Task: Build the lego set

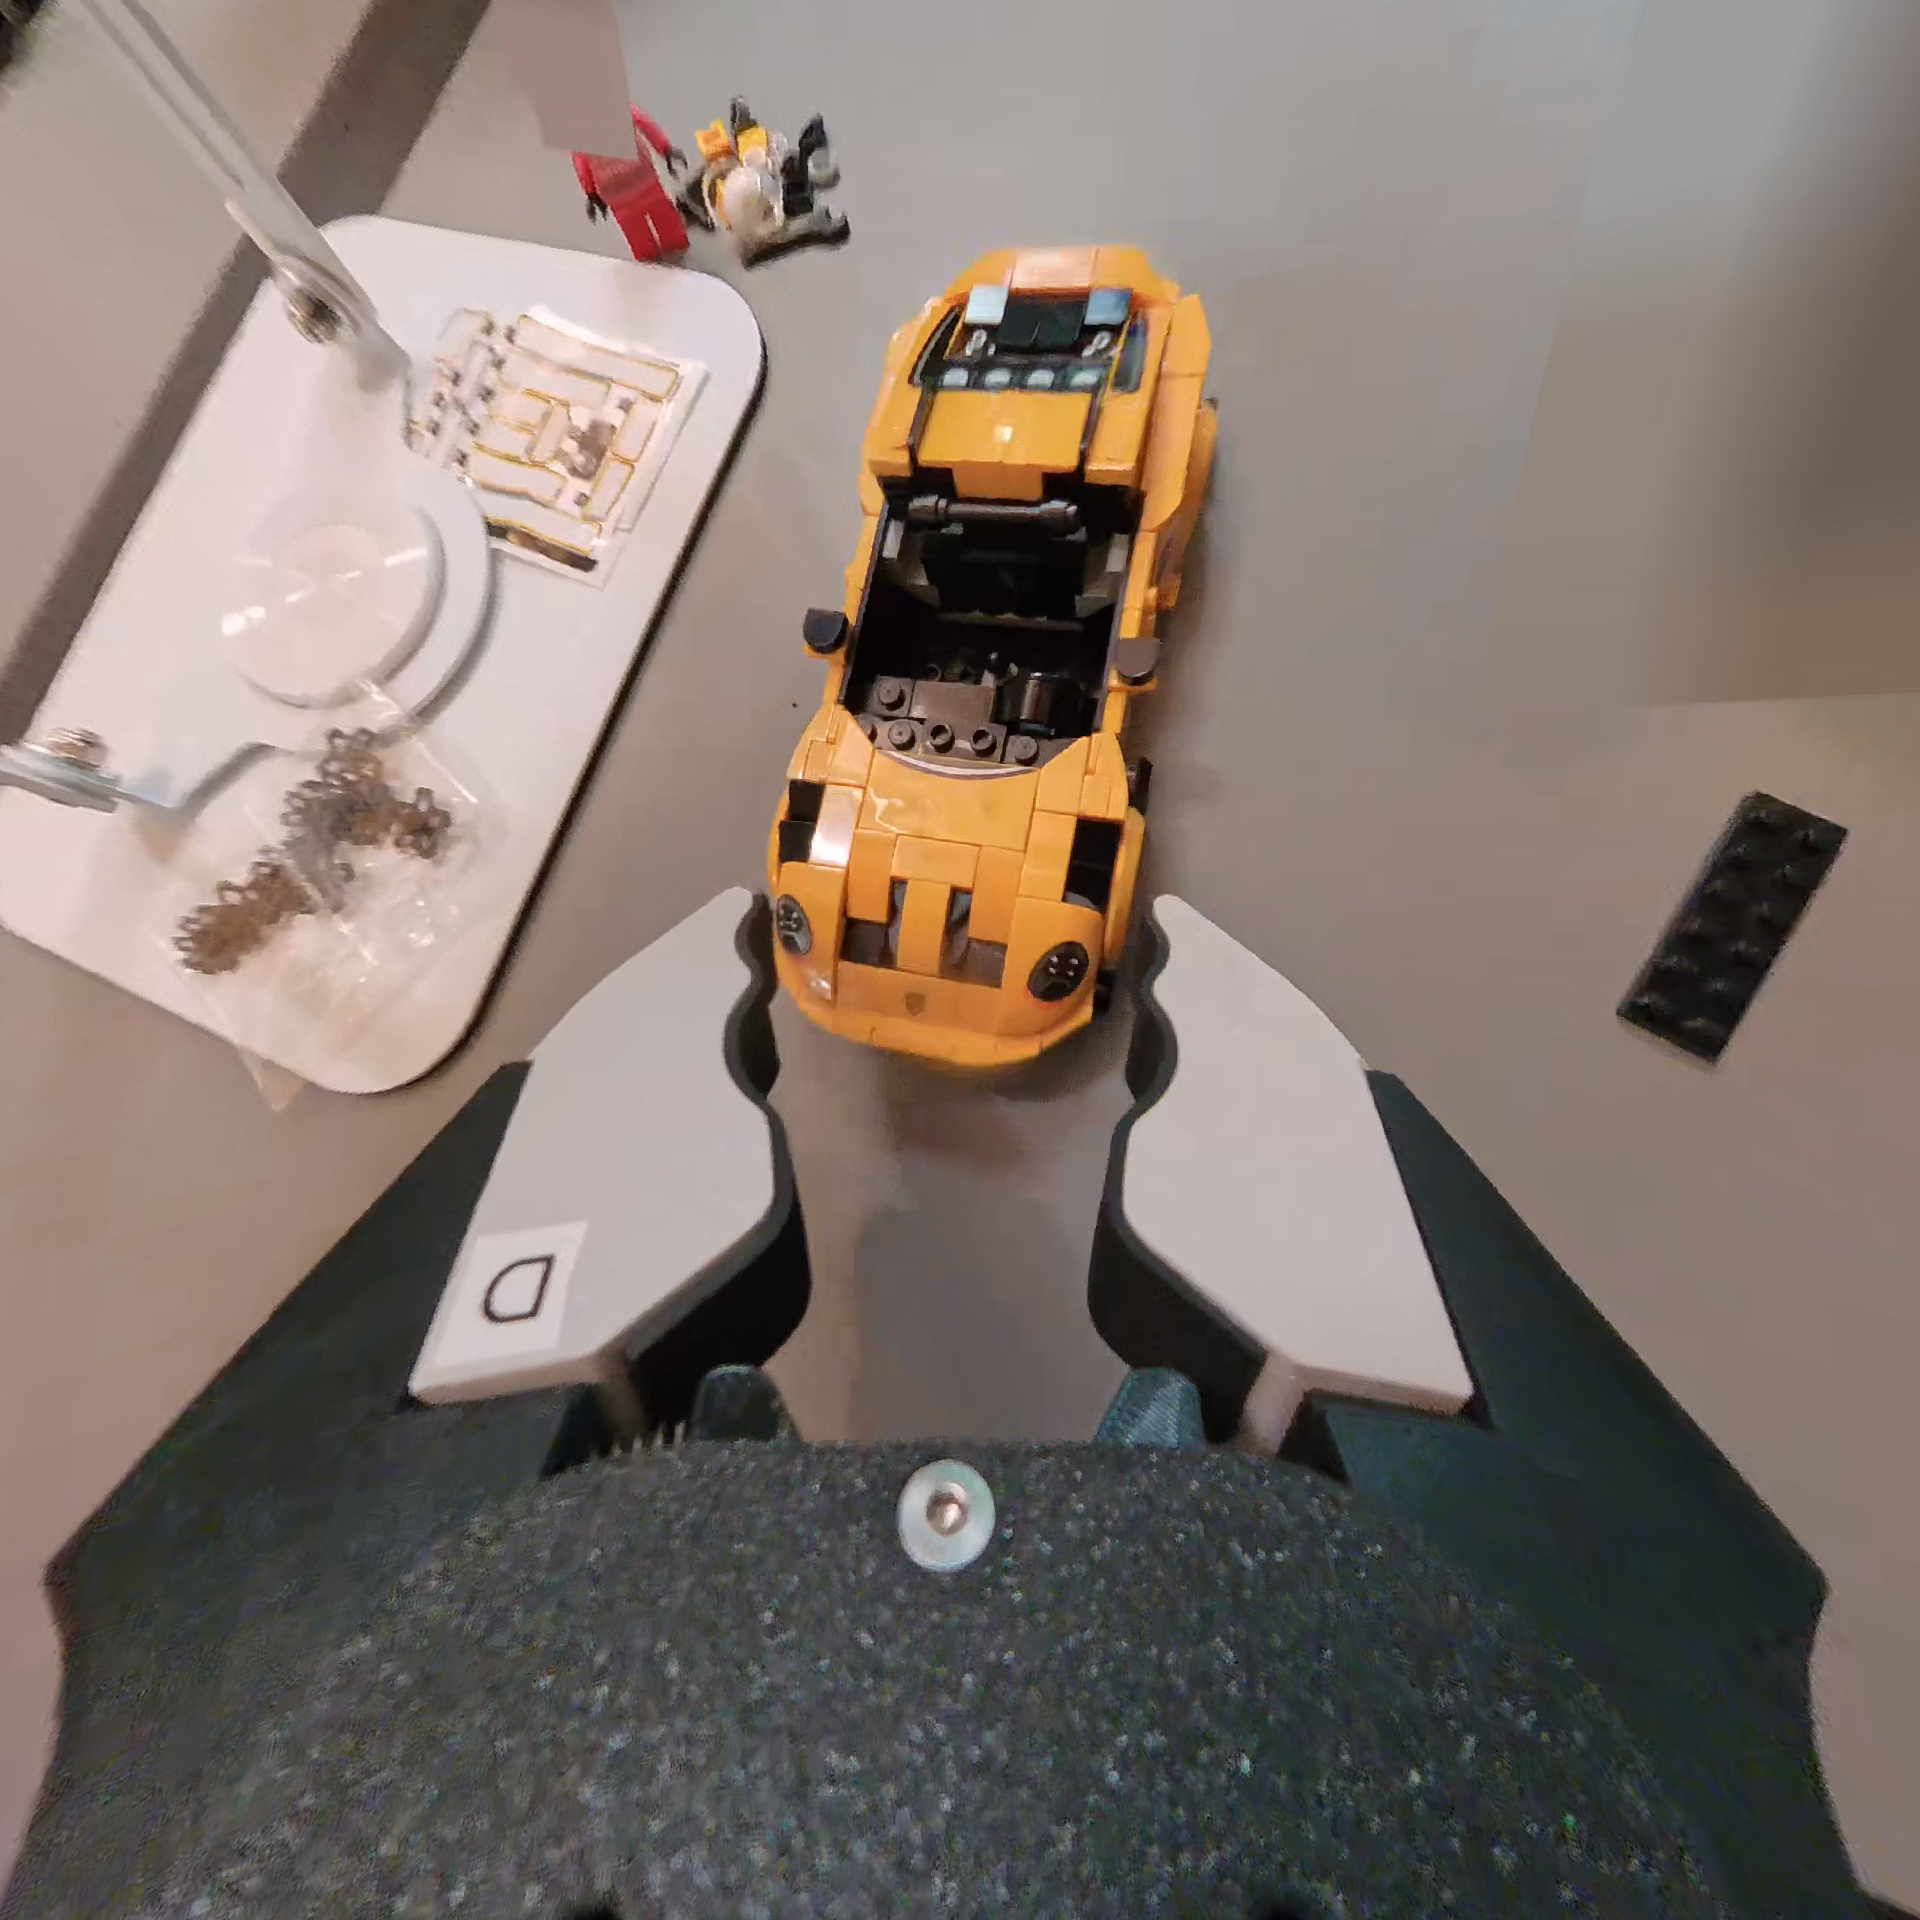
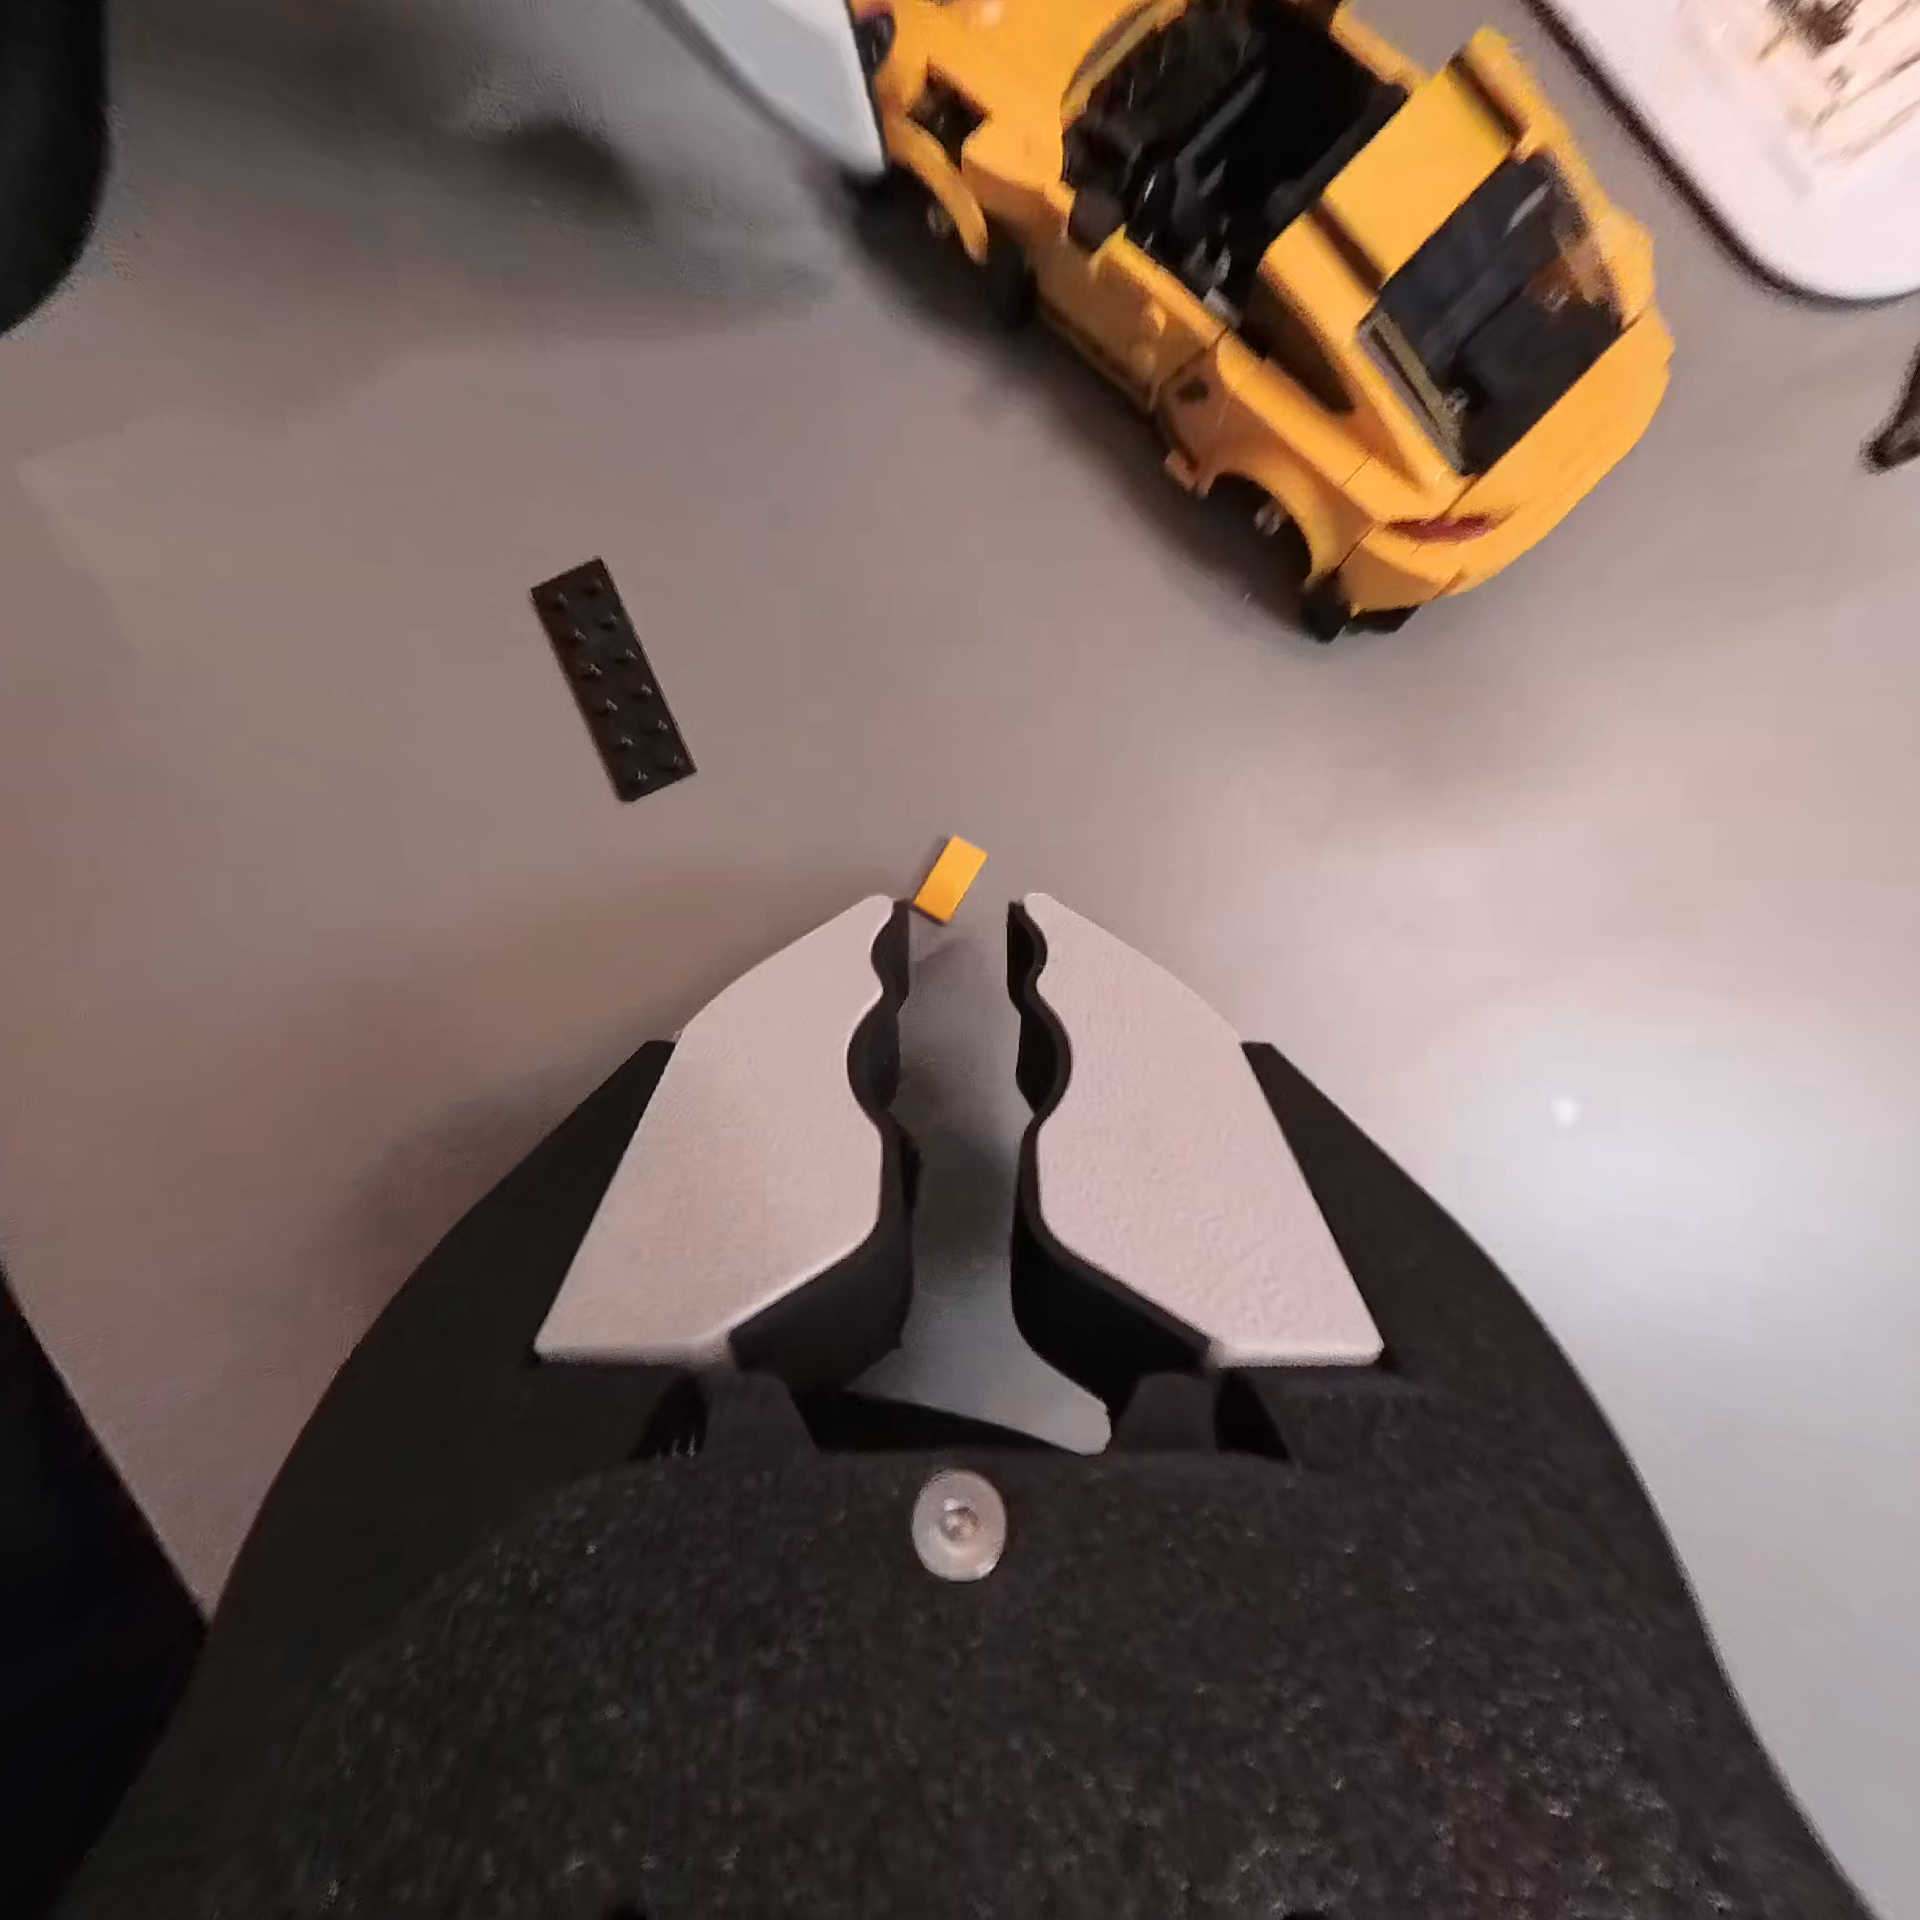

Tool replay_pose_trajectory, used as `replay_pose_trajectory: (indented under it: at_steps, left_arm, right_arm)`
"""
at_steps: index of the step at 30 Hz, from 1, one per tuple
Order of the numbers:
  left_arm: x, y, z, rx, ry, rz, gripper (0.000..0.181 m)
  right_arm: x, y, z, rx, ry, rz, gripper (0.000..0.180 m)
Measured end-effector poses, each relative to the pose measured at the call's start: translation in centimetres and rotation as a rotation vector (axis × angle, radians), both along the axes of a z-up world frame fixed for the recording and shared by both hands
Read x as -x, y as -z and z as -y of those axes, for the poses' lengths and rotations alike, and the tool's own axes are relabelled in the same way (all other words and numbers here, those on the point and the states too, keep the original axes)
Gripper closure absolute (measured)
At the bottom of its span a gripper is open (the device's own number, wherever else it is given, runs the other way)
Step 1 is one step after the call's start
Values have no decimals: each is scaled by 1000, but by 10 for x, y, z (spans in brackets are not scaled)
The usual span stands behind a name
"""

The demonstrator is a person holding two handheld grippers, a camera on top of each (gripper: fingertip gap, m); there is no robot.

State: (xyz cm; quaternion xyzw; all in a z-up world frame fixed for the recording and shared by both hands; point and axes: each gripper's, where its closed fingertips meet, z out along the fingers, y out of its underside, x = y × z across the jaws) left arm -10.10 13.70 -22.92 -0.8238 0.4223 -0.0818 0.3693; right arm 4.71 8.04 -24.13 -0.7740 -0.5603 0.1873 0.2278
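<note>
Left wrist view: the left gripper (image 1: 951,935) is spread wide, its 2 fingers flanking the nose of the yellow lego car (image 1: 997,665); whether the pads touch the car cannot be told.
Car: stands on the grey table (image 1: 1455,416), nose toward the left gripper, cabin roofless with black studs showing inside.
Left edge: a white tray (image 1: 644,312) lies just beside the car, with only a narrow strip of table between them; it carries a sticker sheet (image 1: 551,436) and a clear bag of dark small parts (image 1: 312,842).
Right side: a black 2-row plate (image 1: 1733,925) lies flat, well apart from the car, with bare table around it.
Far end: a heap of loose pieces (image 1: 727,177), red, yellow, white and black, beyond the car's tail; too blurred to sort.
Right wrist view: the right gripper (image 2: 956,914) is narrowly parted and holds nothing; a small yellow tile (image 2: 950,878) lies on the table just past its fingertips, nearer the left one.
Open room: bare table to the right of the right gripper and between the tile and the car (image 2: 1299,312).
Cut off: the car's front end runs off the top edge; the white tray (image 2: 1818,249) shows only a corner.
Hard to make out: the scene is motion-blurred; a dark shape (image 2: 1896,436) at the right edge cannot be identified.
</note>
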Motion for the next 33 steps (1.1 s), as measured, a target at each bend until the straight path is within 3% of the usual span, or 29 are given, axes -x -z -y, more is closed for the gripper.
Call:
replay_pose_trajectory:
  at_steps: [4,9,13,22,33]
  left_arm:
    - [-18,-21,34,-29,141,22,137]
    - [-49,0,81,88,371,-7,132]
    - [-58,23,101,188,436,-61,136]
    - [-76,27,113,313,393,-12,165]
    - [-89,27,109,334,281,27,165]
  right_arm:
    - [3,11,3,46,15,52,159]
    - [6,15,-4,60,-10,114,164]
    - [5,16,-7,45,-61,154,172]
    - [12,12,0,-40,-201,112,173]
    - [23,-16,40,-50,-336,-42,172]
